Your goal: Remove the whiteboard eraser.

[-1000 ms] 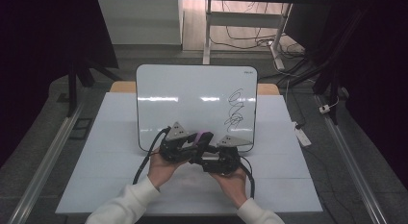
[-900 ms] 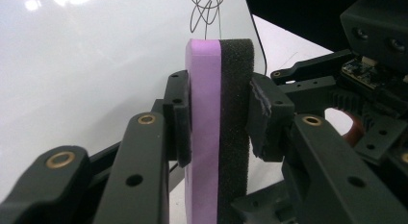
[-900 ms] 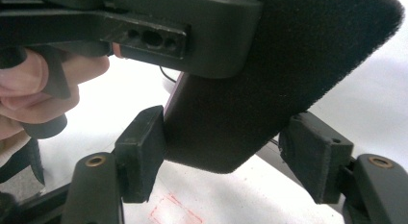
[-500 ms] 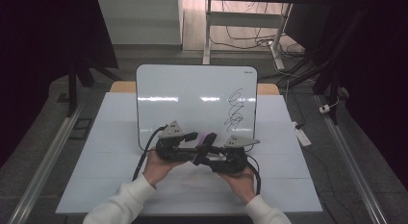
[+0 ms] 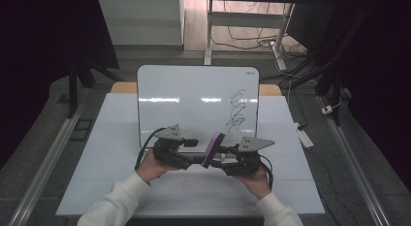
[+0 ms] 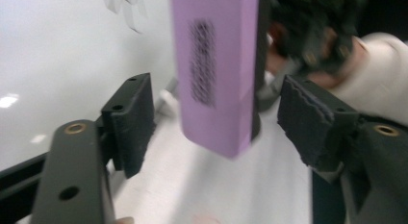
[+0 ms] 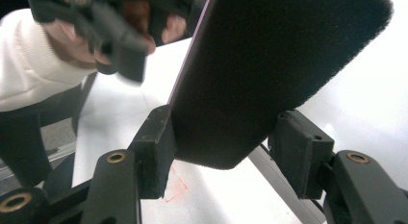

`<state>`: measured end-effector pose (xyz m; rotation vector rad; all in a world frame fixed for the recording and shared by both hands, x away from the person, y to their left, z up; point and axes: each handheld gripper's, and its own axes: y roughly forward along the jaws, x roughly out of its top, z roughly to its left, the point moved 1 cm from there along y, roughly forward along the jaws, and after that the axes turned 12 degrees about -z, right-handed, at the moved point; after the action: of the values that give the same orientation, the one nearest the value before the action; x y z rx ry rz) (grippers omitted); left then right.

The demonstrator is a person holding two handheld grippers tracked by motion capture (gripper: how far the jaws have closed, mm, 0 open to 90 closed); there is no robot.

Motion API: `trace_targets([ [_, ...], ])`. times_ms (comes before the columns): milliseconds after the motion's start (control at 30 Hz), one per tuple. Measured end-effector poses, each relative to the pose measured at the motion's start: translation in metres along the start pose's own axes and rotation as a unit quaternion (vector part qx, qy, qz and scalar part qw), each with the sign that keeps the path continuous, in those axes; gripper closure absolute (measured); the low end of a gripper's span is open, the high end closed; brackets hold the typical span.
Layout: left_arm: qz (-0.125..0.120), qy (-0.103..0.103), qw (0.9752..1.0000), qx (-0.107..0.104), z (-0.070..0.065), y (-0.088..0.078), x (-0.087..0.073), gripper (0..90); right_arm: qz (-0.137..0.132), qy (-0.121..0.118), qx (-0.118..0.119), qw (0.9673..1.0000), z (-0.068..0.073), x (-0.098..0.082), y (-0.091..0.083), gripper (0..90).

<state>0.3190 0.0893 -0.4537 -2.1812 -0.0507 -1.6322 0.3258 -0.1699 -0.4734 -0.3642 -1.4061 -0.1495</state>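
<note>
A purple whiteboard eraser (image 5: 213, 141) with a black felt face hangs tilted above the white table (image 5: 111, 187), between my two grippers. My right gripper (image 5: 221, 157) comes from the right and is shut on the eraser. In the right gripper view the felt face (image 7: 269, 65) fills the space between the jaws of the right gripper (image 7: 226, 120). My left gripper (image 5: 200, 151) faces it from the left. In the left gripper view the purple back (image 6: 216, 65) stands between the jaws of the left gripper (image 6: 216, 92), with a gap on each side, so that gripper is open.
A whiteboard (image 5: 194, 97) leans upright at the back of the table, with black scribbles (image 5: 236, 110) on its right part. A faint red mark (image 7: 175, 185) lies on the table under the eraser. A white power strip (image 5: 304, 137) sits on the floor to the right.
Both hands have spread apart and lifted a little. The eraser has turned more upright between the grippers, and the left jaws now stand apart around it.
</note>
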Motion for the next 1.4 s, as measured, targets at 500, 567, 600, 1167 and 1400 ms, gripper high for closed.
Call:
trace_targets([
  [500,0.055,0.006,0.9957,-0.075,0.005,0.02,-0.013,29.3,-0.016,-0.008,0.062,0.9979,0.003,0.004,0.001,42.7],
  [567,0.061,0.01,0.995,-0.079,0.004,0.022,-0.014,33.0,-0.013,-0.011,0.064,0.9978,0.004,0.004,0.002,42.5],
  [600,0.063,0.013,0.995,-0.076,0.004,0.022,-0.014,35.6,-0.012,-0.012,0.063,0.9979,0.004,0.004,0.002,42.5],
  [1167,0.138,0.054,0.9889,0.008,0.006,0.023,-0.017,40.9,0.007,0.004,0.028,0.9996,-0.001,0.01,-0.006,27.9],
  [1400,0.209,0.084,0.9732,0.047,0.0,0.032,-0.017,41.2,0.047,-0.044,0.003,0.9979,0.005,0.042,-0.021,27.5],
])
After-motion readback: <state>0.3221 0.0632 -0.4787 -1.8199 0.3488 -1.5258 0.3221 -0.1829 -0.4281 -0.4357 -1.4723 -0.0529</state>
